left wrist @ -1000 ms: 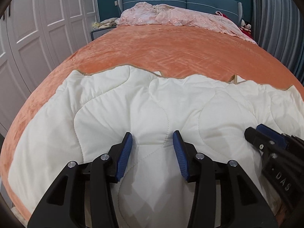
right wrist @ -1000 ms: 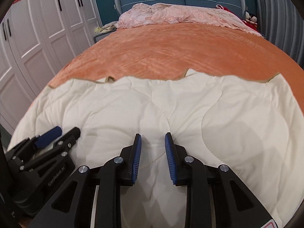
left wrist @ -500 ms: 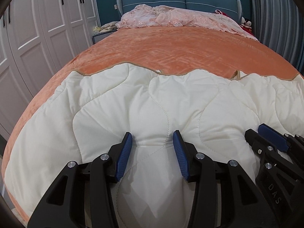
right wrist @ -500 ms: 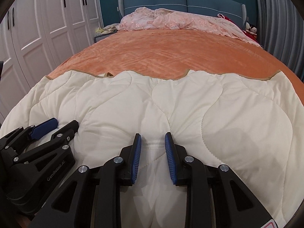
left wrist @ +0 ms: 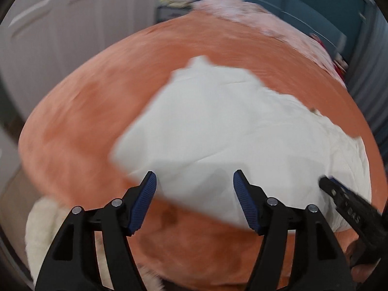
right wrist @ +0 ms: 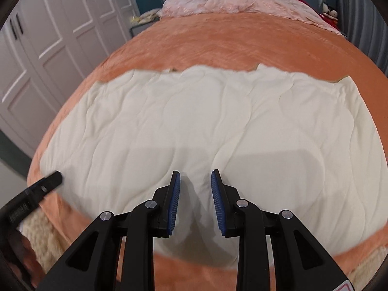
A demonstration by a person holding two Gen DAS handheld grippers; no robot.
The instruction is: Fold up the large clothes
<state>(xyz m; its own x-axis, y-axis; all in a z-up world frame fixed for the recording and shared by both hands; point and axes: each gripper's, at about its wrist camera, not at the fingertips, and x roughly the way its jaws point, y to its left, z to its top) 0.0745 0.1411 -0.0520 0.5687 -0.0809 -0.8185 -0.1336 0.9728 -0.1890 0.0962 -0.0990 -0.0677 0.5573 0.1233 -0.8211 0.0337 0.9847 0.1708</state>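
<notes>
Left wrist view, blurred: my left gripper (left wrist: 194, 194) has jaws that have just been opening, now wide apart with nothing between them, above the near left corner of the cream quilted garment (left wrist: 230, 133). It lies flat on the orange bedspread (left wrist: 84, 121). Right gripper (right wrist: 193, 198): jaws narrowly apart, not clamped, over the garment's near edge. White wardrobe doors (right wrist: 60, 36) stand left of the bed.

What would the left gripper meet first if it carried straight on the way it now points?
Most likely the cream quilt near its left edge, since the left gripper aims down at it with jaws that have just been opening and nothing between them. The view is blurred, so it might be the orange bedspread instead.
</notes>
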